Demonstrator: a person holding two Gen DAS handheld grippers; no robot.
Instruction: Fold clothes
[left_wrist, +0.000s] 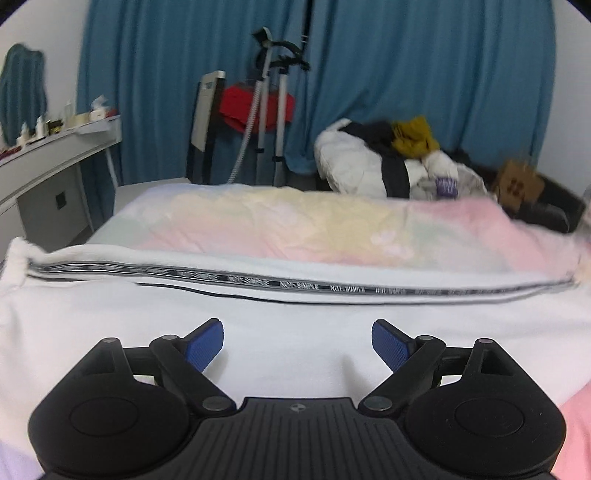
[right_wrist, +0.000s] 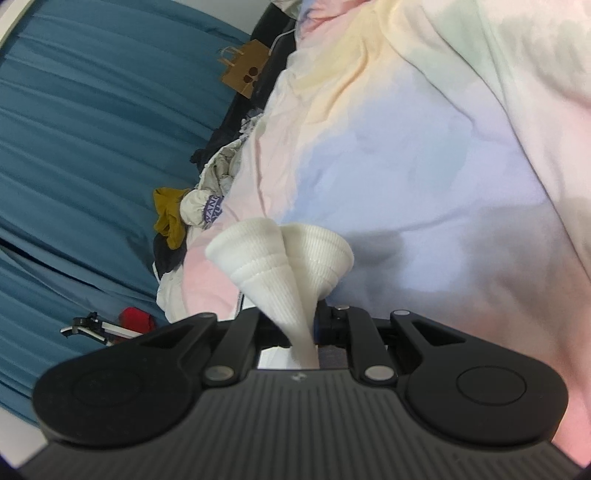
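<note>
White garment: spread on the pastel bedspread, its lettered black stripe running crosswise.
Ribbed cuff: bunched, raised above the bedspread.
Right gripper: clenched on the ribbed cuff.
Left gripper: jaws spread wide, holding nothing, over the garment.
Clothes pile: beyond the bedspread's far edge, against the blue curtain.

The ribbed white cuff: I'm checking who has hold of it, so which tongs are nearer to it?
Right. The right tongs are shut on the ribbed white cuff, which fans out beyond them. The left tongs are open above the flat white garment, gripping nothing.
</note>
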